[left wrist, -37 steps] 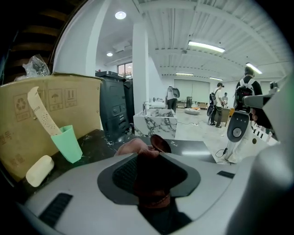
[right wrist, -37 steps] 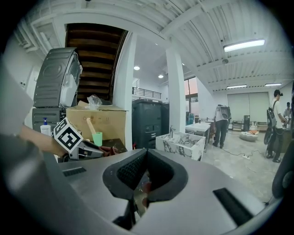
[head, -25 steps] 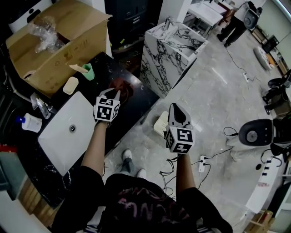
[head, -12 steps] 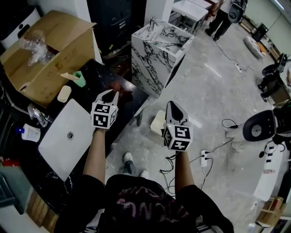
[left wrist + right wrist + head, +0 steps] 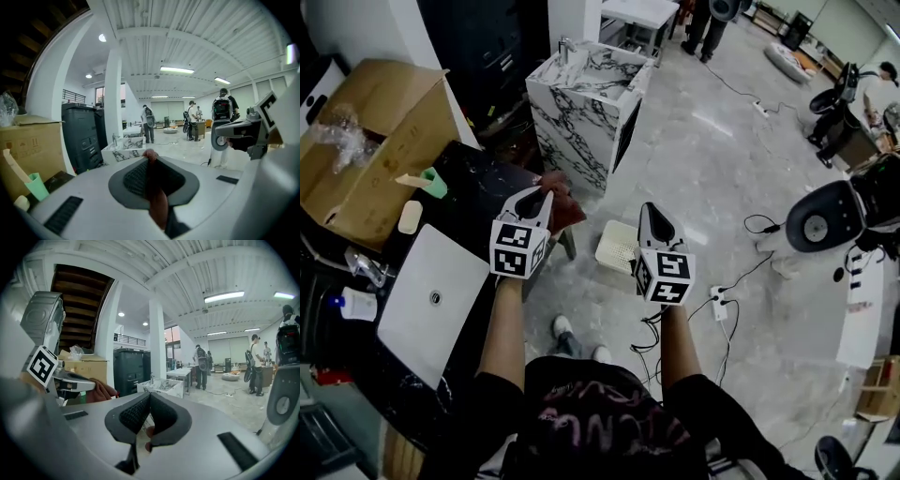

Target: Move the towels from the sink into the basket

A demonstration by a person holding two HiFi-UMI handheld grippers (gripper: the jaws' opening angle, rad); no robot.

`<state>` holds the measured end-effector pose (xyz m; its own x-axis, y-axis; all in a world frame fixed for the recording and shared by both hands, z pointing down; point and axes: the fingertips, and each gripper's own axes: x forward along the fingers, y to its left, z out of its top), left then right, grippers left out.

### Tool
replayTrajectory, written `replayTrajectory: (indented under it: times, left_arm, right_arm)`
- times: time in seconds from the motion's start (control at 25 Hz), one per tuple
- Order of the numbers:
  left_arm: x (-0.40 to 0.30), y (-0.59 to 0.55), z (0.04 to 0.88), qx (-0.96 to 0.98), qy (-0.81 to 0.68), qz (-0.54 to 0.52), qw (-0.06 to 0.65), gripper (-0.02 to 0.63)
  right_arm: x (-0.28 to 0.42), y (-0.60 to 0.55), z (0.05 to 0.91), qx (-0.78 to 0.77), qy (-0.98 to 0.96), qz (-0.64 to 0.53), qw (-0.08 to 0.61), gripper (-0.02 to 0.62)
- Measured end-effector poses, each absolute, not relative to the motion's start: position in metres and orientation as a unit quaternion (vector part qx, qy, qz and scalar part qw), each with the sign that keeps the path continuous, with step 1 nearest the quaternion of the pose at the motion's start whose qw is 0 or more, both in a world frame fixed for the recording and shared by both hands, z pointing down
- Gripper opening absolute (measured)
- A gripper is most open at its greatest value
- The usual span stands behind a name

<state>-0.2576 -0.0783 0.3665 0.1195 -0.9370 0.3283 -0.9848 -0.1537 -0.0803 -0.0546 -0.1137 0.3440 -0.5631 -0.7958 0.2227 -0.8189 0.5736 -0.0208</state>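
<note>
While left tongs (image 5: 544,192) clamp the towel (image 5: 566,208), shut right tongs (image 5: 649,210) hover near the basket (image 5: 613,249).

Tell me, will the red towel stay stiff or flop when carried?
Probably floppy: the towel droops in folds beyond the left gripper. Likely light too, since a pinch on one thin fold holds it.

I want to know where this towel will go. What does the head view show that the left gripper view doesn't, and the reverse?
Only the head view: the white sink and the white basket on the floor. Only the left gripper view: ceiling lights, and, close up, the jaws of the left gripper pinched on the towel. Both: that red-brown towel, the cardboard box and the green cup.
</note>
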Motion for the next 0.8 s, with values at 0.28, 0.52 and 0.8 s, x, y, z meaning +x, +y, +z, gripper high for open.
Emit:
replayTrajectory:
  times: [0.28,0.52,0.8]
  left_arm:
    - [-0.202,-0.092,0.370,0.784,-0.598,0.143,0.081,0.044]
    - [-0.178,-0.105,0.363,0.813,-0.563,0.134,0.068,0.044]
    - [-0.175,-0.114,0.363,0.838,-0.526,0.126,0.066,0.044]
  right_arm:
    - [-0.005,-0.119,0.339,0.506,-0.855,0.063,0.095,0.015]
    - [0.016,-0.126,0.336,0.541,-0.833,0.059,0.098,0.015]
    - [0.014,-0.131,0.332,0.576,-0.810,0.059,0.096,0.015]
